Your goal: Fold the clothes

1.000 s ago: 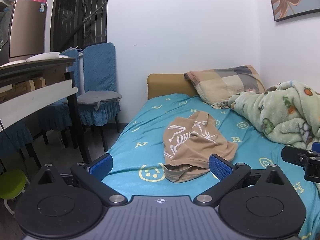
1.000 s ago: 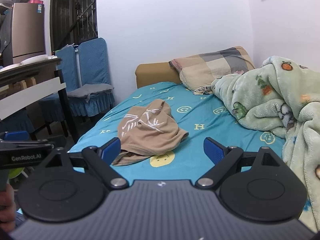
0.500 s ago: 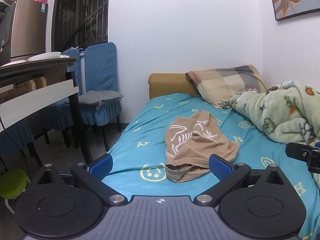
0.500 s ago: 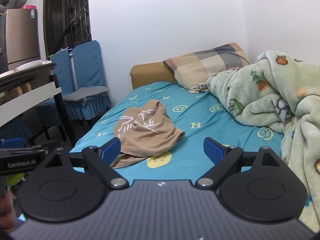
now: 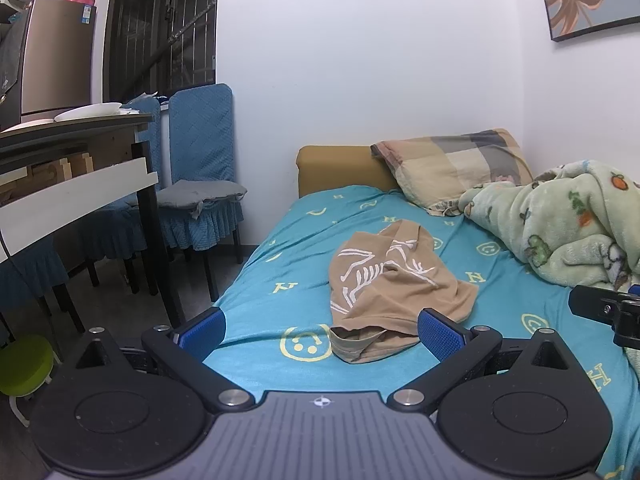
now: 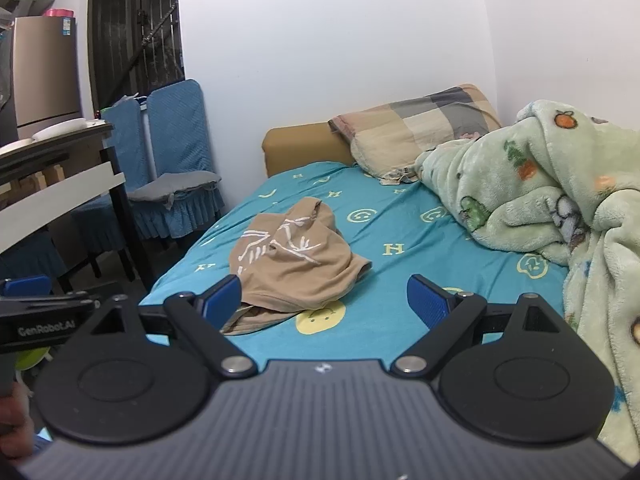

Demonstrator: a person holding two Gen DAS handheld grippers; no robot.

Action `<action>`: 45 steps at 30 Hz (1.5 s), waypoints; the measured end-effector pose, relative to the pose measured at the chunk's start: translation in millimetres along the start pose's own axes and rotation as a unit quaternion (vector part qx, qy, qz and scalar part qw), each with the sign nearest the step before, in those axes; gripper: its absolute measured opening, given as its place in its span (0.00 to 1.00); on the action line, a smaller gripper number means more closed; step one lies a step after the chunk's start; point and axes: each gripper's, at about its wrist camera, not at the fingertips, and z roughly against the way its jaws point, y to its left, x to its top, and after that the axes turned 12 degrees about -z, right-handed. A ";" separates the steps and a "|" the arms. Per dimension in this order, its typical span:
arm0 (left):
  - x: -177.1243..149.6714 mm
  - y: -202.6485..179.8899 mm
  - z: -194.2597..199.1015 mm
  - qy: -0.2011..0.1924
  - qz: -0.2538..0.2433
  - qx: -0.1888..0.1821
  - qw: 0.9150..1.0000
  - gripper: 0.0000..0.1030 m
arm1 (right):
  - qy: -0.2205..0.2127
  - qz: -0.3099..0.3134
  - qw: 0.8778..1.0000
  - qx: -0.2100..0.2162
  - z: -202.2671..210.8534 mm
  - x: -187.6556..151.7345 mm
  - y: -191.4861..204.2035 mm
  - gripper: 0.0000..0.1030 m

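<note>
Left wrist: left gripper [image 5: 320, 330] spread wide, holding nothing; tan T-shirt [image 5: 390, 286] crumpled mid-bed on teal sheet [image 5: 276, 276], unfolded. Right wrist: right gripper [image 6: 324, 302] likewise parted, empty; shirt just ahead. Looks soft, light, floppy; best pinched at near hem [image 6: 256, 318] or shoulder seams.

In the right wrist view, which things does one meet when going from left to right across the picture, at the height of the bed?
Dark table → blue chairs → crumpled tan shirt on the turquoise sheet → plaid pillow → pale green blanket.
</note>
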 end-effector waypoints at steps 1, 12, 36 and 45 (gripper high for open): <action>-0.1 0.3 0.0 0.001 0.000 0.000 1.000 1.00 | 0.000 -0.002 1.000 0.000 -0.2 0.0 -0.7 0.89; -0.5 0.8 0.6 -0.001 -0.004 -0.005 1.000 1.00 | 0.013 -0.034 0.999 0.001 -0.3 1.9 -8.4 0.88; -13.2 18.4 -208.2 0.184 0.163 -0.122 0.962 0.85 | 0.041 0.001 0.999 0.010 -93.2 37.7 -1.1 0.81; -40.5 18.5 -286.4 0.197 0.199 -0.122 0.952 0.10 | 0.080 0.062 0.995 0.017 -163.9 -24.4 10.5 0.80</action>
